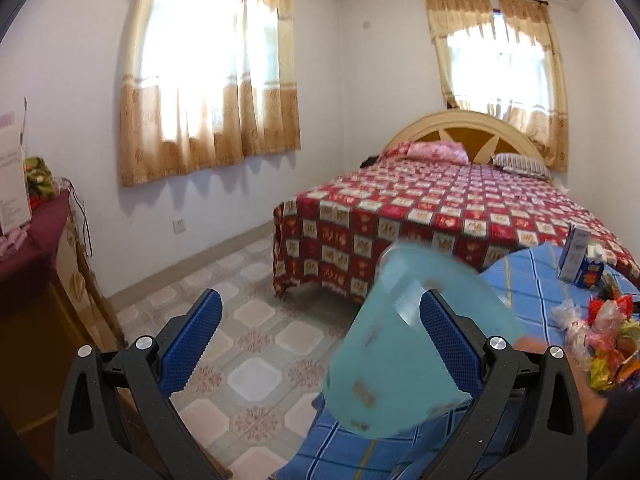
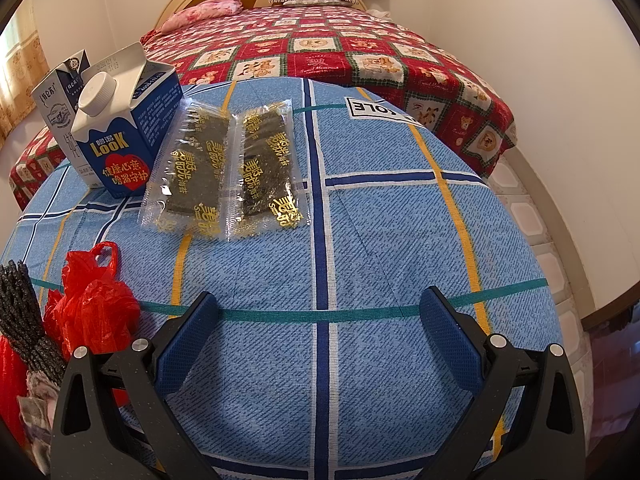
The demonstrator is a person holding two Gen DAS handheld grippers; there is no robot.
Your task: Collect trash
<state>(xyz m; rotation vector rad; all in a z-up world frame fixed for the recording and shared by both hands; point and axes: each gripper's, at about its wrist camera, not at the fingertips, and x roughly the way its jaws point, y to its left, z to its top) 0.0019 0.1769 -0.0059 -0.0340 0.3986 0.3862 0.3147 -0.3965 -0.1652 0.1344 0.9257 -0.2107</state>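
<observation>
1. The cloth is light blue, crossed by navy, white, yellow and teal stripes.
2. The bedspread is a red and white check.
3. The bin is pale turquoise.
4. The carton is blue and white with a red heart.
5. The bag is red.
6. The packets are clear, dark green inside, with gold lettering.
7. The curtains are beige.
</observation>
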